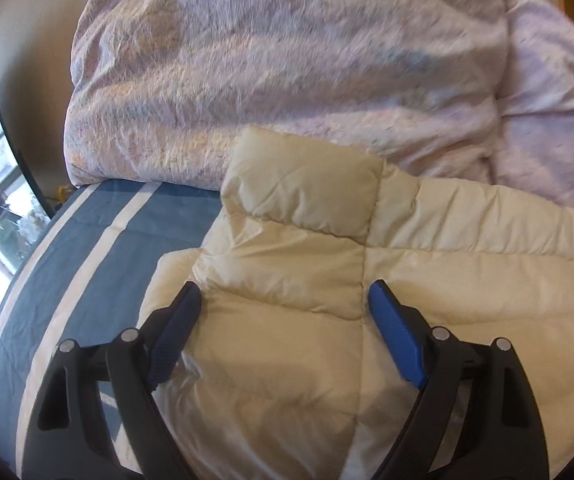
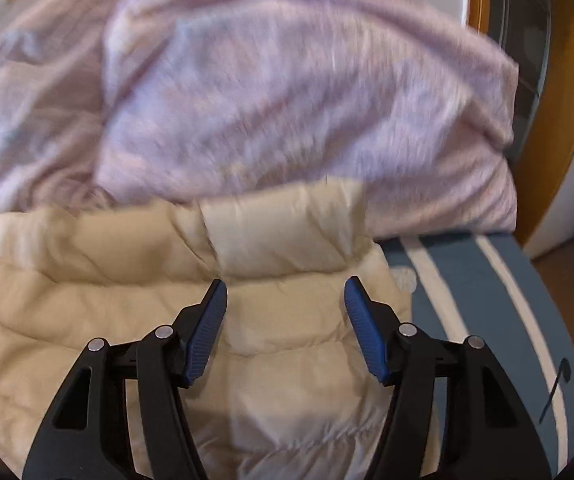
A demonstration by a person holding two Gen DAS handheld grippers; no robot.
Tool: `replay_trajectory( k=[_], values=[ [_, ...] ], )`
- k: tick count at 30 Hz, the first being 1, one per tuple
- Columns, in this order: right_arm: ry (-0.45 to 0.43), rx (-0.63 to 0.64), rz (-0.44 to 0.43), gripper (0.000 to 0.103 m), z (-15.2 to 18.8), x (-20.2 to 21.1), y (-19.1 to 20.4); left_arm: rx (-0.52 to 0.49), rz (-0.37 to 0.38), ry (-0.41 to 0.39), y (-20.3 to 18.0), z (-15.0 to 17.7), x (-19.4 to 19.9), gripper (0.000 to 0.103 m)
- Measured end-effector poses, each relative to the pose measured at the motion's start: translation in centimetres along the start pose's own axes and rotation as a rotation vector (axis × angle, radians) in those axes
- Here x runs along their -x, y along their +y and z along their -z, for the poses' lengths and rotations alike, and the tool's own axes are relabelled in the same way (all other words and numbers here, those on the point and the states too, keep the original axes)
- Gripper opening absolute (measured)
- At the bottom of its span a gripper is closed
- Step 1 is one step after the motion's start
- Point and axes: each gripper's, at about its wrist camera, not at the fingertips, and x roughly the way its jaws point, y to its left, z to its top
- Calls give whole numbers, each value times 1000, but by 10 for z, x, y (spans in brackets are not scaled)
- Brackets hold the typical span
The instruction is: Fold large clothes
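Both the left gripper (image 1: 285,290) and right gripper (image 2: 285,284) hang spread, pinching nothing, above the cream puffer jacket (image 1: 427,280); its slick padding could spring open near the bed's (image 1: 99,240) edge.

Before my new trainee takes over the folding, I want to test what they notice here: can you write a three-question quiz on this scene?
1. True or false: the left gripper is clamped on the jacket.
2. What lies behind the jacket? A) pink duvet B) green towel C) cardboard box
3. Fill in: the bed sheet is blue with ____ stripes.

Key: 1 false, both grippers stand open over the jacket; 2 A, the pink duvet; 3 white.
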Motion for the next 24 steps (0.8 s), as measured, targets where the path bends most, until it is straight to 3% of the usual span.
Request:
replay_trajectory(
  k=[7, 15, 24],
  values=[
    [31, 0, 19, 64, 8, -28, 0, 33, -33, 4, 7, -1, -20, 91],
    [114, 20, 27, 67, 4, -60, 4, 99, -5, 58, 19, -4, -43, 98],
    [147, -4, 5, 71, 3, -75, -7, 123, 26, 113, 24, -1, -57, 101]
  ],
)
